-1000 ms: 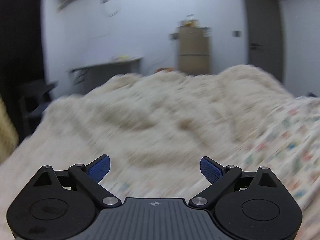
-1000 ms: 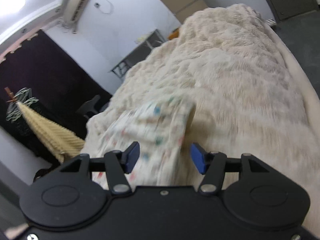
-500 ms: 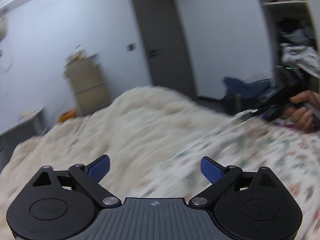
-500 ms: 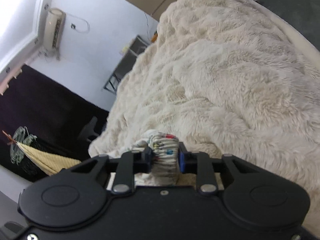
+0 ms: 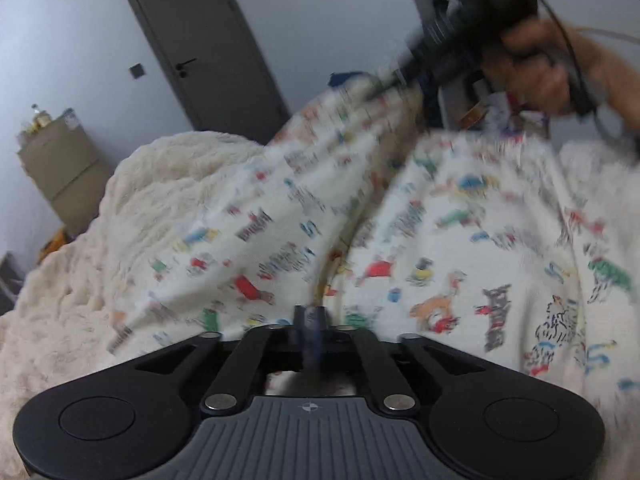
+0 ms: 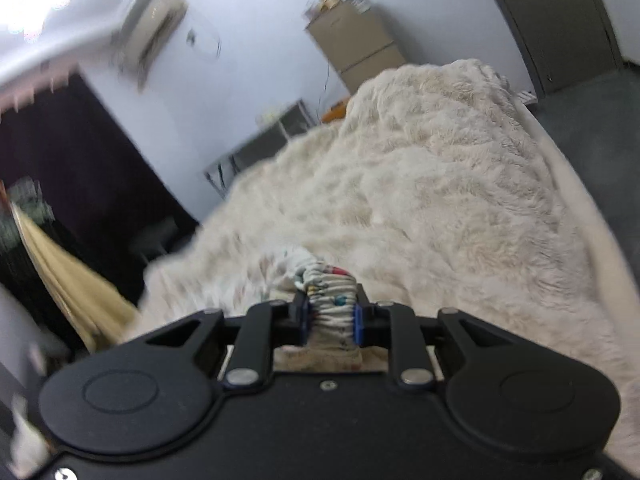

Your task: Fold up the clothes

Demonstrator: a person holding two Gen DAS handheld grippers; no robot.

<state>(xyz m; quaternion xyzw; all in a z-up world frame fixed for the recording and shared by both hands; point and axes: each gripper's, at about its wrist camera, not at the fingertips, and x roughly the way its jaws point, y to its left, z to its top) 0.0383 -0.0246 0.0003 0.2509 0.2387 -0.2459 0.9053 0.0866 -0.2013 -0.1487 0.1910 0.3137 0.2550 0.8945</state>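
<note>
A white garment with a colourful animal print [image 5: 400, 232] lies spread over a fluffy cream blanket [image 5: 168, 184] on the bed. My left gripper [image 5: 310, 322] is shut, its blue pads pinching the garment's near edge. My right gripper [image 6: 331, 316] is shut on a bunched fold of the same garment [image 6: 330, 280]. In the left wrist view, the right gripper [image 5: 452, 44] and the hand holding it are at the upper right, lifting the garment's far end.
The cream blanket [image 6: 440, 200] covers the whole bed. A grey door [image 5: 200, 52] and a tan cabinet [image 5: 60, 168] stand beyond it. A grey desk [image 6: 264, 144], a dark curtain [image 6: 80, 152] and a yellow cloth [image 6: 68, 280] are at the left.
My left gripper was open and has shut on the garment's edge after swinging right. My right gripper shut on the garment's fold and has lifted it.
</note>
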